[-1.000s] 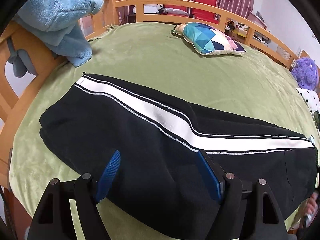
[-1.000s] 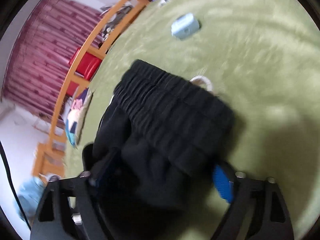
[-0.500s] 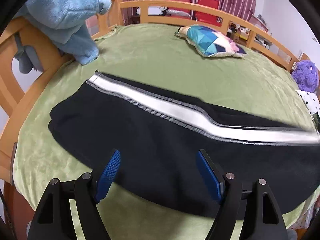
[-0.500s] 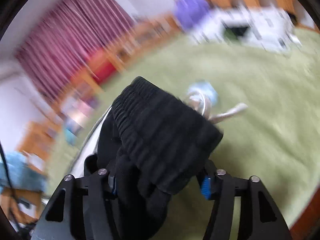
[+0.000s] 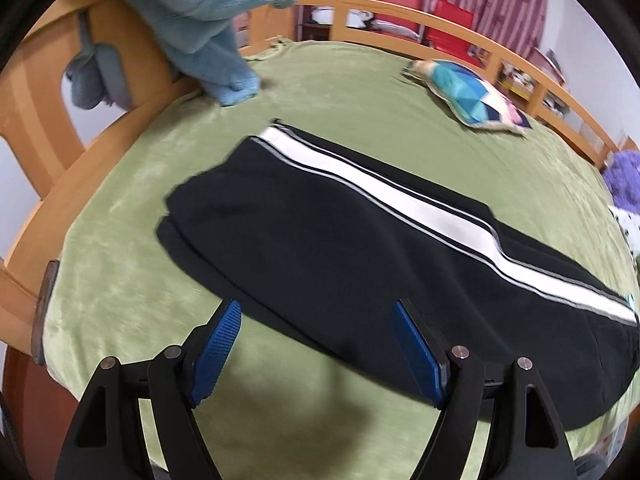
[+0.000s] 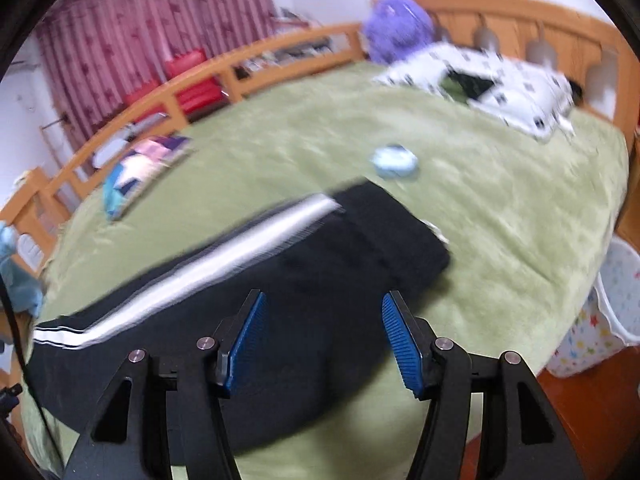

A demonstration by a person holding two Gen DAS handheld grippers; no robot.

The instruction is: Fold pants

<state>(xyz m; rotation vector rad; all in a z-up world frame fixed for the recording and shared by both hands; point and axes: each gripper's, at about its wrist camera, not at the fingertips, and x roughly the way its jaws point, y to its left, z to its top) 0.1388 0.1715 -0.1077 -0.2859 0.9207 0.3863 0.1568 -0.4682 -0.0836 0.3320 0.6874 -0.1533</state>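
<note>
Black pants (image 5: 340,240) with a white side stripe lie folded lengthwise on the green bed cover (image 5: 340,92). The leg ends lie at the left, the waistband (image 6: 400,236) at the right end. My left gripper (image 5: 316,320) is open and empty, just in front of the pants' near edge. My right gripper (image 6: 322,312) is open and empty, above the pants near the waistband. The right wrist view is blurred.
A blue plush blanket (image 5: 216,20) hangs over the wooden bed rail (image 5: 120,92) at the left. A patterned pillow (image 5: 468,96) lies at the back. A small light-blue object (image 6: 394,160) lies beyond the waistband. A purple plush toy (image 6: 396,28) and white bedding (image 6: 492,84) lie at the far right.
My right gripper has opened and let go of the waistband, which now lies flat on the bed. My left gripper has drawn back off the pants toward the near edge.
</note>
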